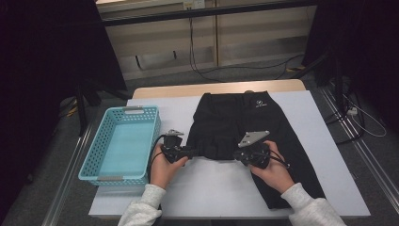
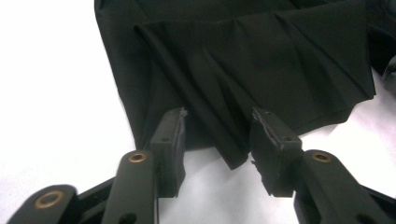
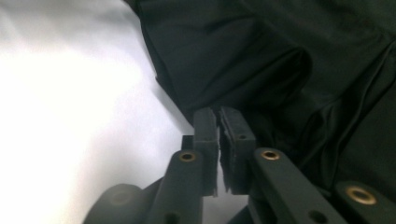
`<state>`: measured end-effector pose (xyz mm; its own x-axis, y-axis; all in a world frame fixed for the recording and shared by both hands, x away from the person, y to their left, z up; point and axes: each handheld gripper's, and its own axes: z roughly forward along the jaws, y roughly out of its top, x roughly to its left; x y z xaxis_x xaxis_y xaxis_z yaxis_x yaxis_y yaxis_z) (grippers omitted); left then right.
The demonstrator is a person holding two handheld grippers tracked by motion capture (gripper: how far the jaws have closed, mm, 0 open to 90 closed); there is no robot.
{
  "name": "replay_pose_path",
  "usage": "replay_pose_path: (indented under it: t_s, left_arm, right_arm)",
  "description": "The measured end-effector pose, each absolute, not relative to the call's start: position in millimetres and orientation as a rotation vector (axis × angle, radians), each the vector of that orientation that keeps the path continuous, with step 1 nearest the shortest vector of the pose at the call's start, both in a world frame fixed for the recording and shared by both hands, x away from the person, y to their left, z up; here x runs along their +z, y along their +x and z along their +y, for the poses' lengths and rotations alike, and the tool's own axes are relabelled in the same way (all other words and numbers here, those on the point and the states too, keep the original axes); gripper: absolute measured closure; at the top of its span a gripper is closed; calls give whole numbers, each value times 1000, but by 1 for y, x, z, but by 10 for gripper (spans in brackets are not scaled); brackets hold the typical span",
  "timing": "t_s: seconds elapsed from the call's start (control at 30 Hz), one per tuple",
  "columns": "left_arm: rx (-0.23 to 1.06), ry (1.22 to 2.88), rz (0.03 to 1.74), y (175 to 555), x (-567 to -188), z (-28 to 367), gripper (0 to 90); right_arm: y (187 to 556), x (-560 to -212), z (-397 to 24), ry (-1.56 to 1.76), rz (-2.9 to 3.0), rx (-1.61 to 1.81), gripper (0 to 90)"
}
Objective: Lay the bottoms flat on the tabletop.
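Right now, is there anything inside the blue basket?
No, in the high view the blue basket beside the black garment shows only its bare light-blue floor.

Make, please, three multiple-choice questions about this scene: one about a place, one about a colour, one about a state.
1. Where does the basket stand?
A. left of the black garment
B. on top of it
C. right of it

2. What colour is the basket?
A. red
B. light blue
C. yellow

3. How do the left gripper jaws stand?
A. pressed flat together
B. apart, with a fold of cloth between them
C. around the basket rim

Answers:
1 A: the high view shows it at the table's left side.
2 B: its mesh walls are light blue.
3 B: the left gripper view shows a gap with cloth in it.
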<state>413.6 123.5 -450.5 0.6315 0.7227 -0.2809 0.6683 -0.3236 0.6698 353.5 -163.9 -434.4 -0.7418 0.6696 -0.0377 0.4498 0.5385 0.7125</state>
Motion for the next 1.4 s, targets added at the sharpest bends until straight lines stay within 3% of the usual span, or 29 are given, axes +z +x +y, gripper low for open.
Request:
replay_pose_path:
  t_s: [0.2,0.3,0.4,0.57,0.93,1.23,1.4]
  left_arm:
    - [96,2065,1085,414,-450,124,553]
    - [109,2060,1085,415,-448,126,507]
    - [109,2061,1084,416,-447,128,495]
    - [109,2062,1089,416,-447,128,491]
    - [56,2040,1115,415,-448,129,553]
    - [25,2050,1117,415,-450,127,574]
    - [-5,2049,1118,415,-453,124,631]
  right_arm:
    - [356,-439,-147,839,2471,1012,612]
    - [359,-445,-139,807,2487,953,612]
    - [364,-449,-140,820,2470,906,661]
    - [372,-452,-147,875,2472,933,867]
    - [359,-431,-167,902,2457,1022,882]
    - [360,-435,-168,915,2463,1010,880]
    - [361,-436,-168,930,2451,1008,880]
